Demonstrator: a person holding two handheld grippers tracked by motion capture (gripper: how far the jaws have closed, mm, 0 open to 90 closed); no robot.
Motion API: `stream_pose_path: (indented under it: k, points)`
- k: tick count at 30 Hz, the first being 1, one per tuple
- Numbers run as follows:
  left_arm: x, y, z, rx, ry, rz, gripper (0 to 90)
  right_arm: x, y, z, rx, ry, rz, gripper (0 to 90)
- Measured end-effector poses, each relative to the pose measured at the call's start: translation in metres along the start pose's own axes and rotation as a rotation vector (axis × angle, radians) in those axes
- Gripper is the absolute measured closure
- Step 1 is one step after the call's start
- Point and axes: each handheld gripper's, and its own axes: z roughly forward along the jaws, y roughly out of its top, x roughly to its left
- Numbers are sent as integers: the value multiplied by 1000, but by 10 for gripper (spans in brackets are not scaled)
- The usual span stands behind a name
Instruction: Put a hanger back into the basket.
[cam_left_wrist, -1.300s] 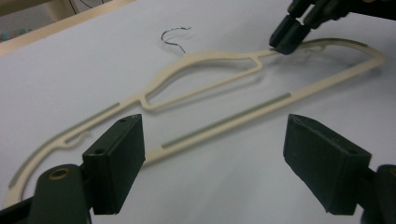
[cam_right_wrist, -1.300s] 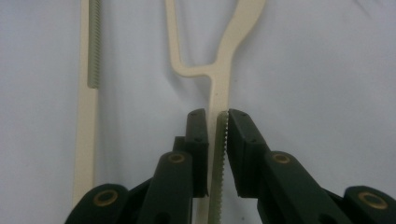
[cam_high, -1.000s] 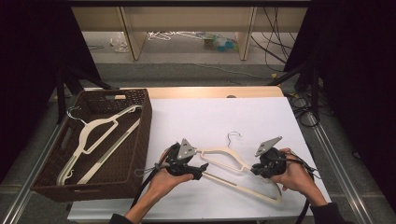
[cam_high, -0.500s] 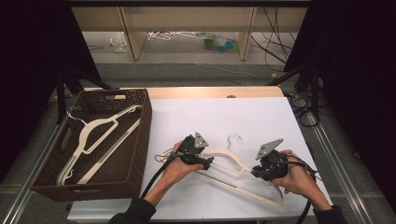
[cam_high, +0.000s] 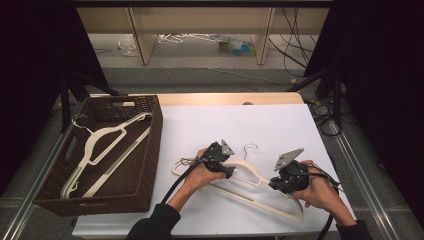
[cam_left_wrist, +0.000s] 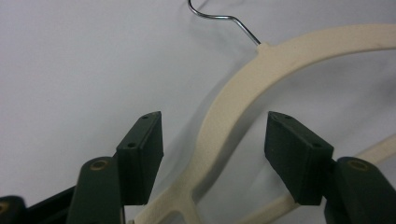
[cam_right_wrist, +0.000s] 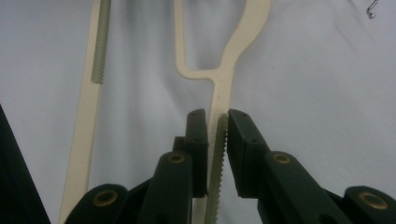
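A cream plastic hanger (cam_high: 260, 201) with a metal hook lies on the white table (cam_high: 240, 125) near its front edge. My right gripper (cam_high: 274, 184) is shut on the hanger's toothed right arm (cam_right_wrist: 233, 51), and its pads (cam_right_wrist: 198, 135) press it from both sides. My left gripper (cam_high: 229, 171) hovers over the left shoulder close to the hook. In the left gripper view the curved arm (cam_left_wrist: 243, 88) runs between the two pads (cam_left_wrist: 142, 149) without touching them. The left jaws have just been closing and still stand apart.
A dark wicker basket (cam_high: 155, 135) stands at the table's left with two cream hangers (cam_high: 107, 145) inside. Cables hang off the table's right side. Behind the table, a low shelf stands on the floor amid scattered items.
My left gripper moved right and slightly down along the hanger toward its hook, and its jaws narrowed around the arm. The right gripper stayed put, still clamped.
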Motion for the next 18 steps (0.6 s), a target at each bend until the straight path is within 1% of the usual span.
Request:
stream_pose_path:
  k: [3, 4, 5, 6, 8, 9, 11, 12, 13, 14, 16, 18]
  points:
    - [-1, 1, 4, 5, -9, 3, 403, 0, 0, -1, -8, 0, -8, 791]
    - [0, 2, 3, 11, -9, 14, 410, 0, 1, -1, -9, 0, -10, 791]
    - [0, 3, 3, -1, -2, 15, 448, 0, 1, -2, -5, 4, -13, 791]
    - [0, 3, 3, 0, 2, 22, 466, 0, 1, -2, -6, 3, -13, 791]
    - [1, 4, 4, 7, -12, 44, 528, 0, 1, -1, -10, 3, -16, 791]
    - [2, 4, 4, 14, -17, 55, 545, 0, 1, -1, -8, 2, -14, 791]
    - [3, 3, 4, 1, -50, 57, 610, 1, 1, -2, -7, 2, -12, 791]
    - [3, 3, 4, 5, -52, 63, 631, 1, 1, -3, -4, 4, -14, 791]
    - [3, 3, 3, 12, -50, 77, 644, 0, 1, -3, -5, 7, -18, 791]
    - [3, 3, 2, 8, -58, 78, 654, 1, 1, -3, -5, 2, -20, 791]
    - [4, 3, -1, 13, -67, 101, 672, 1, 1, -3, -7, -3, -26, 791]
    - [5, 3, -6, 2, -66, 118, 688, 0, 0, -3, -9, -2, -31, 791]
